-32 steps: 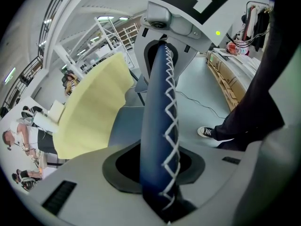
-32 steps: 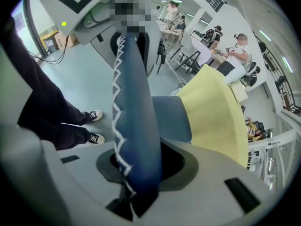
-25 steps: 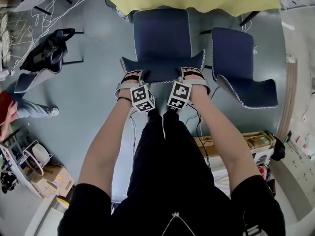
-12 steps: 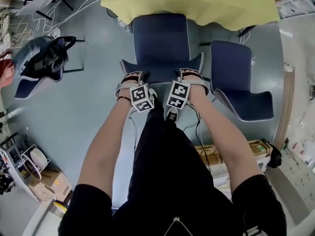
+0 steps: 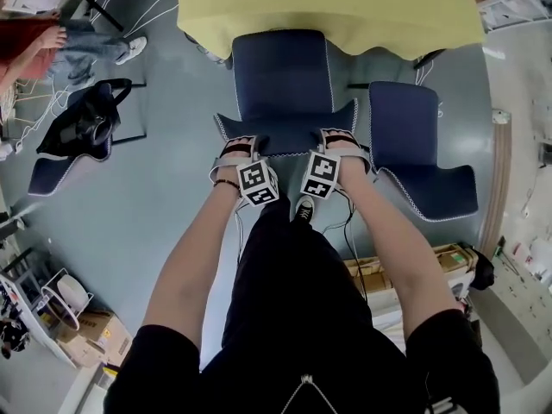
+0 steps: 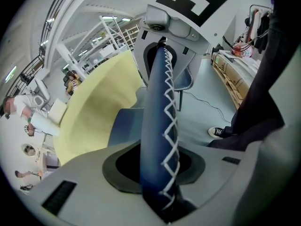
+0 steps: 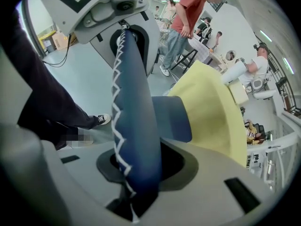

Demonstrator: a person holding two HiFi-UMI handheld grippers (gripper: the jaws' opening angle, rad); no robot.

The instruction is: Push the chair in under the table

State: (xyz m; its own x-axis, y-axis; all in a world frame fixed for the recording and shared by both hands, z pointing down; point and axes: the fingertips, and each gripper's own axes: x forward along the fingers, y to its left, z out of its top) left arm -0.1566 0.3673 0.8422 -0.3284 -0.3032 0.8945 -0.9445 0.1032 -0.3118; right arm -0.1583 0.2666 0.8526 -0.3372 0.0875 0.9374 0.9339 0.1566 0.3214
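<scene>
Tongs: our left gripper (image 5: 238,147) and right gripper (image 5: 338,138) both clamp the chair (image 5: 283,76) back | Risk: if we push unevenly, it swings into the right-hand chair (image 5: 414,136).

Chair nose lost under the cloth, edges cropping plenty!
Front of chair (image 5: 285,76) seat hidden under yellow table (image 5: 328,7); chair legs can't be seen in head view. Table cut off by top edge, beyond chair. Left gripper (image 5: 239,147) & right gripper (image 5: 338,139): tips hidden behind chair's backrest in head view. Person in red (image 5: 34,46), far left of chair, cropped at frame edge. Bkgd people (image 7: 261,74) past chair too small to tell.
</scene>
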